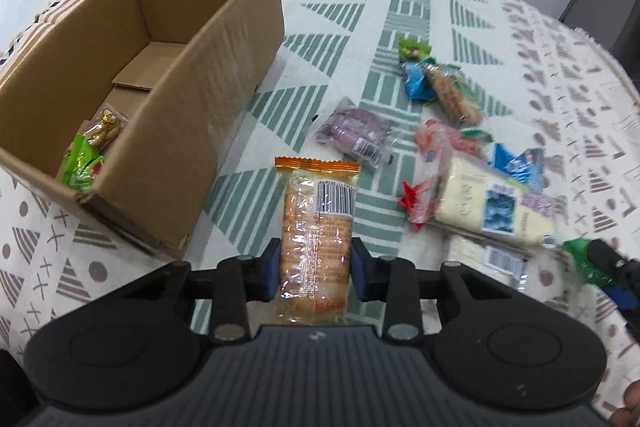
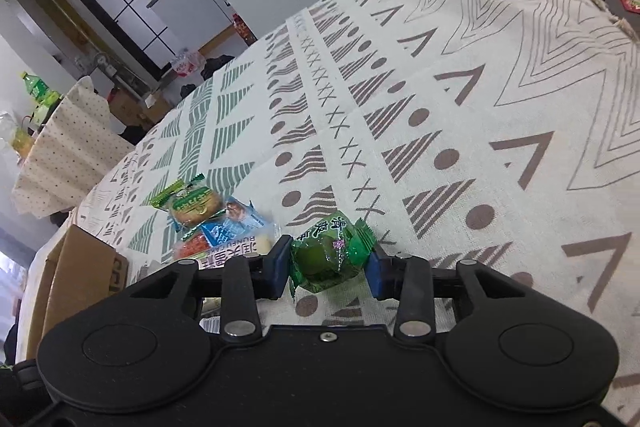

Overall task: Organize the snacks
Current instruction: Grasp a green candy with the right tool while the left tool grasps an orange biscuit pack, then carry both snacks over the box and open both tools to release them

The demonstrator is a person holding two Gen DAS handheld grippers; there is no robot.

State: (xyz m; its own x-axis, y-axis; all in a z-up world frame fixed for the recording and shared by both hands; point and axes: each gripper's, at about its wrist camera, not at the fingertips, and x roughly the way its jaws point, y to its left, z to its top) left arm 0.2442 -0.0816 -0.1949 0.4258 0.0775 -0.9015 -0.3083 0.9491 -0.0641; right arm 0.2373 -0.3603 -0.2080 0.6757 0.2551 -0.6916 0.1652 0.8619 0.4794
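Observation:
My left gripper (image 1: 315, 269) is shut on an orange-topped clear pack of biscuits (image 1: 316, 227), held above the patterned cloth just right of the open cardboard box (image 1: 224, 75). The box holds a green packet (image 1: 80, 167) and a yellow-brown snack (image 1: 106, 131). My right gripper (image 2: 329, 263) is shut on a green wrapped candy (image 2: 330, 255) and holds it above the cloth. It also shows at the right edge of the left wrist view (image 1: 612, 269).
Loose snacks lie on the cloth right of the box: a purple sausage pack (image 1: 352, 137), a blue packet (image 1: 418, 81), an orange cracker pack (image 1: 454, 93), a red packet (image 1: 436, 163) and a cream-white pack (image 1: 492, 205). The box corner shows in the right wrist view (image 2: 80, 279).

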